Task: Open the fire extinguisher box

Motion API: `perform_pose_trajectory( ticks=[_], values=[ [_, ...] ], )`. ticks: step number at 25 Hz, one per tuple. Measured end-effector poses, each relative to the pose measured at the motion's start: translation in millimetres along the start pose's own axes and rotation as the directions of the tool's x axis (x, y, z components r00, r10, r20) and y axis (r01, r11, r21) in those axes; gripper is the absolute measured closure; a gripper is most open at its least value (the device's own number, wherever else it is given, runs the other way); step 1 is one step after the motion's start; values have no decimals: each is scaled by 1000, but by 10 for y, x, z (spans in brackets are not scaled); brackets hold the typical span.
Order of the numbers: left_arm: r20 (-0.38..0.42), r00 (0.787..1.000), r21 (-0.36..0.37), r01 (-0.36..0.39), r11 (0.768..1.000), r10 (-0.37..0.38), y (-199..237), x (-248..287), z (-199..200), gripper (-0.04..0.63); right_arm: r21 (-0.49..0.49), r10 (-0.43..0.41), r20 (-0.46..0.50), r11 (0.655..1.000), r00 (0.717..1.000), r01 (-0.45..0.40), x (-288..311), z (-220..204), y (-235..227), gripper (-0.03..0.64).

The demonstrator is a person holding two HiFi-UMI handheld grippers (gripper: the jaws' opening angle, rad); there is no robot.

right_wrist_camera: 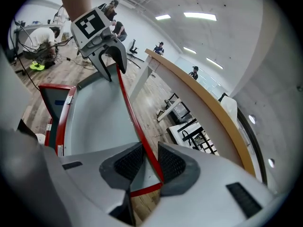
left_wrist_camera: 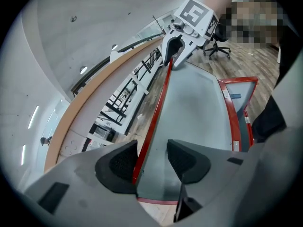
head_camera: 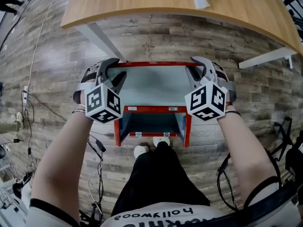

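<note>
The person's shoes stand at 6 o'clock, just beside the front of the fire extinguisher box. The box sits on the floor at centre. Its red-rimmed lid is lifted, exposing the interior. The left claw straddles the lid's far rim at 10 o'clock, spread, with one pad clear of the rim. The right claw pinches the same rim at 2 o'clock. A wooden bench lies at 12 o'clock.

Open-plan office: long wooden desk, swivel chair, plank floor
</note>
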State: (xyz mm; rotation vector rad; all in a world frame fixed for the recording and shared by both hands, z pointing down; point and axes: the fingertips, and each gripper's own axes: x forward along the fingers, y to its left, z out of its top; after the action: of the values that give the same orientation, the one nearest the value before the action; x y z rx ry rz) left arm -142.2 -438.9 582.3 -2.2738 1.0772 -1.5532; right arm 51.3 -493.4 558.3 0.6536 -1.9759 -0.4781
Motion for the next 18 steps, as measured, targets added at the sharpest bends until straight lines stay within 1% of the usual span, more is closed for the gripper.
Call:
perform_pose_trajectory(
  ticks=[5, 9, 11, 14, 18],
  values=[
    [9, 1000, 30, -7, 1000, 7, 3, -43, 8, 417, -27, -11, -13, 1000, 1000, 10, -62, 2, -8, 522],
    [-7, 1000, 55, -15, 998, 16, 17, -63, 6, 417, -55, -25, -27, 998, 999, 23, -142, -23, -24, 522],
    [-12, 999, 53, -45, 998, 46, 88, -91, 14, 418, -45, -34, -32, 998, 999, 33, -192, -34, -48, 522],
    [10, 995, 30, -97, 995, 97, 193, -184, 78, 418, -16, -52, -27, 999, 998, 51, -287, -25, -76, 522],
    [45, 993, 30, -112, 993, 111, 171, -371, 146, 419, -12, -50, -27, 999, 998, 49, -421, 3, -14, 522]
  ],
)
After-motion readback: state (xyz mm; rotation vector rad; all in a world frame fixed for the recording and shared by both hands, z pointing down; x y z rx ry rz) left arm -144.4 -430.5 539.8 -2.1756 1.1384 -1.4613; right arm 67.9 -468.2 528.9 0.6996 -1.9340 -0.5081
